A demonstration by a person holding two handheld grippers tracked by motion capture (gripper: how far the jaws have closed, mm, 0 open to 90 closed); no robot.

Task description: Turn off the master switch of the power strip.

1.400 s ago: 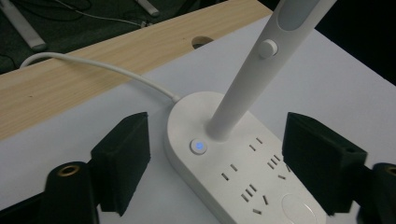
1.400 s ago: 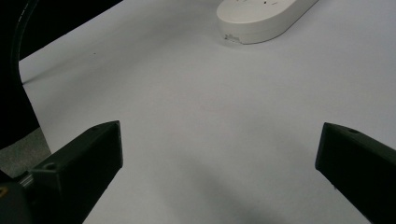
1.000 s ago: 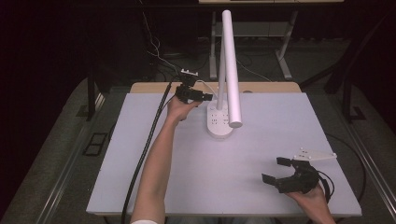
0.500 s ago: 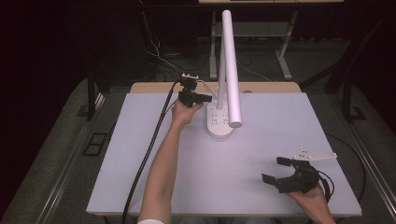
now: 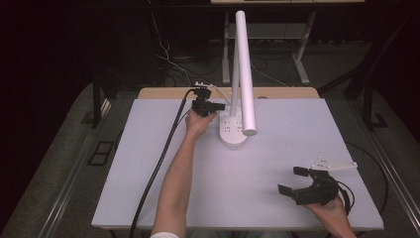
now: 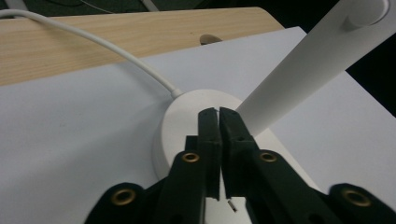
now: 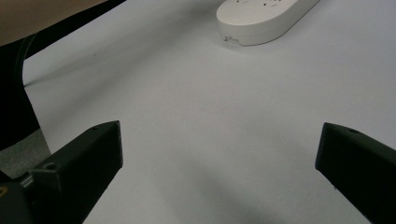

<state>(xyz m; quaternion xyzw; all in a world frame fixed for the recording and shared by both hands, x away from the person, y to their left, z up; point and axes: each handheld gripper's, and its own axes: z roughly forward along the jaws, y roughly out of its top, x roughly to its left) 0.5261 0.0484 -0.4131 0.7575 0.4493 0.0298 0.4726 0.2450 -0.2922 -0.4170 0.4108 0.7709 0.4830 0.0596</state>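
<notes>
One white desk lamp [image 5: 237,99] stands at the far middle of the pale table [image 5: 148,163], its round base [image 6: 187,116] just under the left gripper [image 6: 218,114], whose jaws have just been closing and now meet with nothing between them. That looks like readying a closed tip to press a control on the base, a press not yet made. The right gripper [image 5: 292,181] rests near the table's near right corner, jaws spread wide and empty, well apart from the lamp.
</notes>
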